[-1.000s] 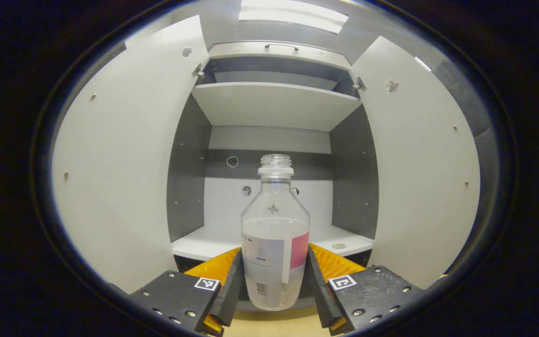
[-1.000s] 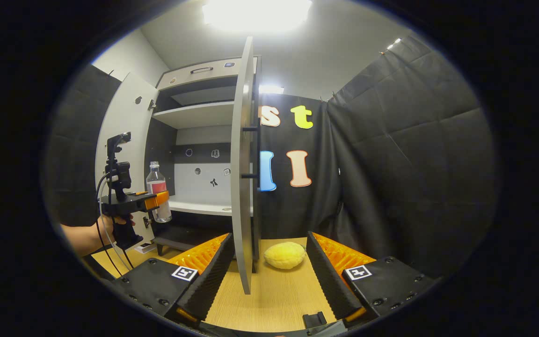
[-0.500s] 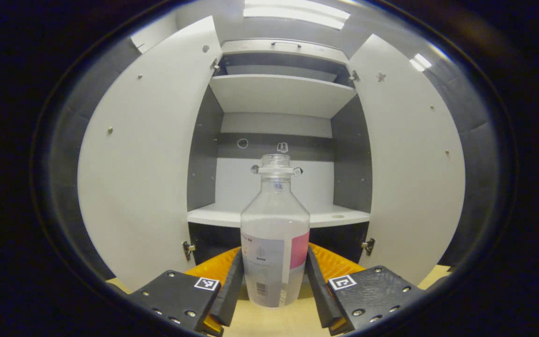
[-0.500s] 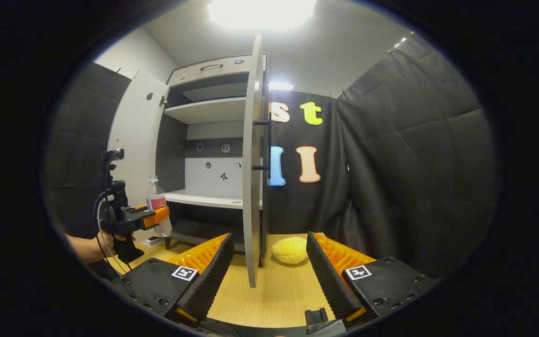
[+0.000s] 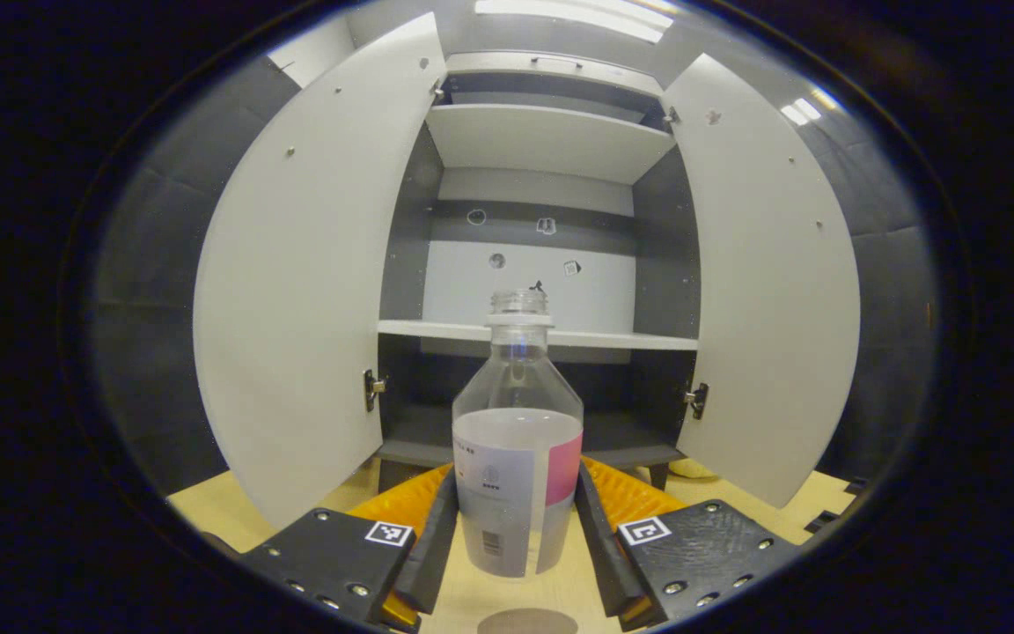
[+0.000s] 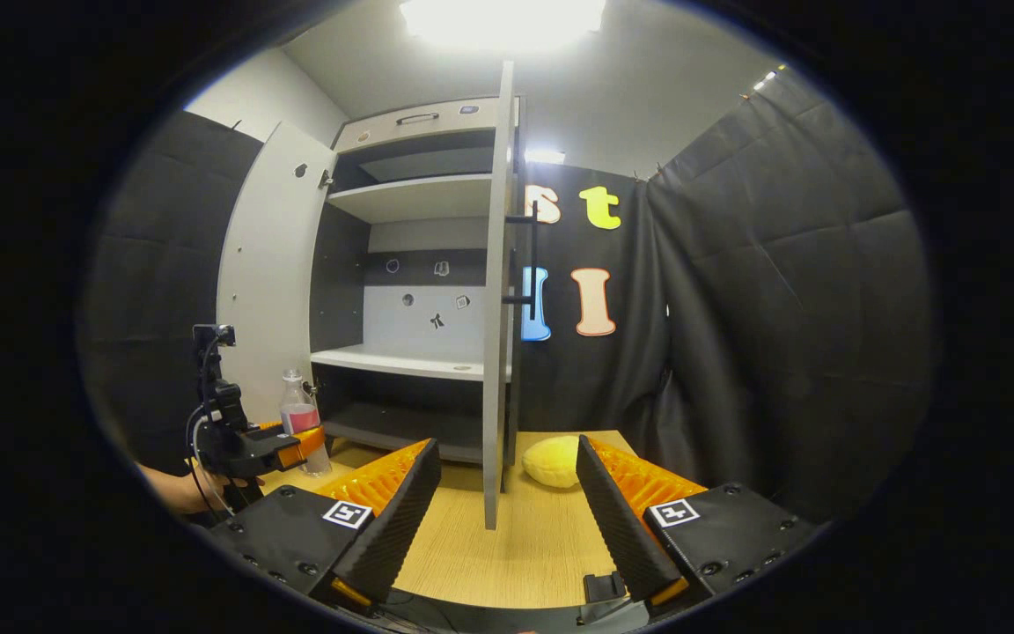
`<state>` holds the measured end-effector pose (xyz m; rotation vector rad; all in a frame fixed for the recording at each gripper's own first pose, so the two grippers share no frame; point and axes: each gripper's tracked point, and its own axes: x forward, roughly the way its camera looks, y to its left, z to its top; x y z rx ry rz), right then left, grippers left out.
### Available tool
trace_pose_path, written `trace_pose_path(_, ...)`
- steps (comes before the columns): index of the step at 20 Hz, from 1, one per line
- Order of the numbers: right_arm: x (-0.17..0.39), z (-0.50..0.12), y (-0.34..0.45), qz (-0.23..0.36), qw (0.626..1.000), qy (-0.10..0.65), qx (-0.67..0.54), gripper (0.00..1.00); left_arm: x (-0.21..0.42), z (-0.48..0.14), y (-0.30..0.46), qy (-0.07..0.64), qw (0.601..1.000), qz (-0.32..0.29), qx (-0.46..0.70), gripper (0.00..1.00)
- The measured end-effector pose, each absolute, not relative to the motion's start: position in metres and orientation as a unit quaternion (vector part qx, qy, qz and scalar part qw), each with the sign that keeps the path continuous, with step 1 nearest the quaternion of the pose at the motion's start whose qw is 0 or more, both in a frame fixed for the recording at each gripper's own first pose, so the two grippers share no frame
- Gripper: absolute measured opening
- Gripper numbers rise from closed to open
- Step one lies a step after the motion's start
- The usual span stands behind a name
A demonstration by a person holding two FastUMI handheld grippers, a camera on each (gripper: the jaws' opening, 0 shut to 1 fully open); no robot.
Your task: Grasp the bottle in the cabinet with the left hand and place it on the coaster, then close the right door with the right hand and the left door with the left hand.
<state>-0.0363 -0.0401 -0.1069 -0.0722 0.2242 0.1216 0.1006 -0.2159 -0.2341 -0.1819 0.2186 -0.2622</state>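
A clear capless bottle with a white and pink label is held upright, my left gripper shut on its lower body. It hangs just above the wooden table, with the edge of a round grey coaster right below it. Beyond it the cabinet stands with its left door and right door wide open. In the right gripper view my right gripper is open and holds nothing, just before the edge of the right door. There the left gripper holds the bottle low at the left.
A yellow soft object lies on the wooden table behind the right door. A black bar handle sits on that door's outer face. A hand holds the left gripper. Black cloth walls close in the right side.
The left gripper has carried the bottle out of the cabinet and downward to just above the table. The right gripper has shifted slightly, staying open near the right door's edge.
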Motion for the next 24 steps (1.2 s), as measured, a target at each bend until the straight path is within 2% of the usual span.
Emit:
trace_pose_path(12,-0.034,-0.114,-0.025,0.092,0.986,0.128,-0.047,0.98,0.063,-0.313,-0.231,0.155,0.976,-0.127,-0.085,0.7)
trace_pose_path(22,-0.031,-0.117,-0.033,0.09,0.985,0.143,-0.042,0.99,0.036,-0.363,-0.247,0.188,0.972,-0.122,-0.074,0.7)
trace_pose_path(23,-0.032,-0.119,-0.033,0.091,0.984,0.144,-0.042,0.99,0.034,-0.362,-0.247,0.185,0.973,-0.121,-0.072,0.78)
trace_pose_path(24,-0.032,-0.121,-0.033,0.092,0.984,0.146,-0.042,0.99,0.031,-0.365,-0.248,0.189,0.972,-0.12,-0.069,0.7)
